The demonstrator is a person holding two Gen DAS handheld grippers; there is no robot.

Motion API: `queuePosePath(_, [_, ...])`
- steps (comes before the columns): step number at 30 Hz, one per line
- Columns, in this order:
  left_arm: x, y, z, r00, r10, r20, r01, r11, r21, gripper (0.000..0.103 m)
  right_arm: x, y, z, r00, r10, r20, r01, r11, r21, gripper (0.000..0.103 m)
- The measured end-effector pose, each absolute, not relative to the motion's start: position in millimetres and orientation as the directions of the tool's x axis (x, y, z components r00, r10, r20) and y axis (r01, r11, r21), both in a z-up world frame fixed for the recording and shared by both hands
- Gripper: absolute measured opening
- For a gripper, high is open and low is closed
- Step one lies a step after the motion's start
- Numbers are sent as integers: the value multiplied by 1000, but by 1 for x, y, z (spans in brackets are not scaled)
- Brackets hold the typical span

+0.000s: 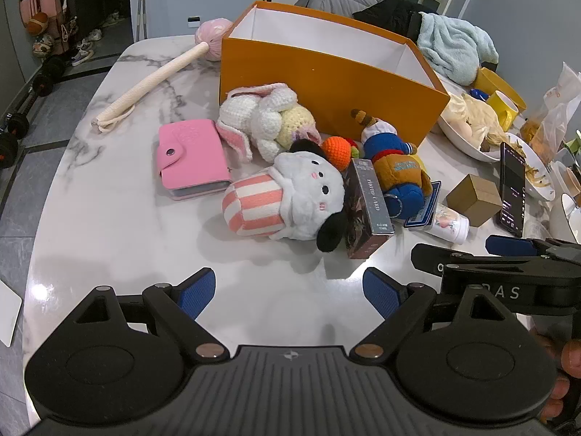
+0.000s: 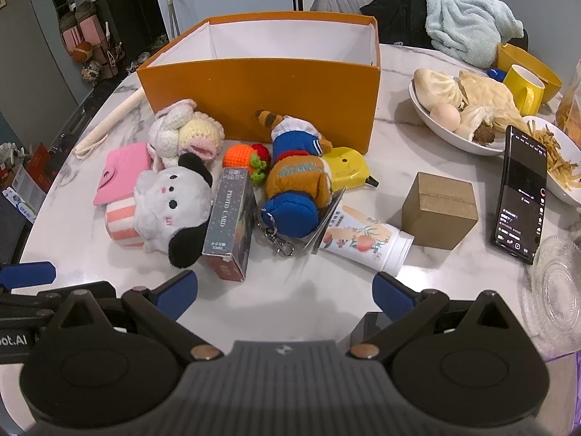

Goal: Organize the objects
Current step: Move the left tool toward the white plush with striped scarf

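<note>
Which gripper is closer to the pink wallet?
Left. The left gripper sits open just in front of the pink wallet; the right gripper is farther off to its right, past the plush dog.

Glossy marble table (image 2: 297, 290), matt orange cardboard box (image 2: 261, 98), fuzzy plush dog (image 2: 174, 203), crocheted bunny (image 2: 181, 130).

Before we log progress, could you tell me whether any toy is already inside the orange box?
No: the orange box shows only bare white inner walls, while the plush toys lie on the table in front of it.

Both wrist views low over table edge, facing forward, side by side, sharing orange box (image 1: 326, 83) and toys
</note>
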State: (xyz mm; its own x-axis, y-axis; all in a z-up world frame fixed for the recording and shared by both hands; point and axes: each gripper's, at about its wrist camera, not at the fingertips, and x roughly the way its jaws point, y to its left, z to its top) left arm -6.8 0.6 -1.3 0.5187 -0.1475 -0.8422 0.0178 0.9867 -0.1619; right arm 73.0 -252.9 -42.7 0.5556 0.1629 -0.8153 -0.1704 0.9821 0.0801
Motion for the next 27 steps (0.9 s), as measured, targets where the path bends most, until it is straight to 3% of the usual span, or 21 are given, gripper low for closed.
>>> queuePosePath(27, [-2, -9, 5, 543, -156, -825, 65, 987, -145, 103, 85, -264, -38, 571, 160, -805, -177, 982, 69, 102])
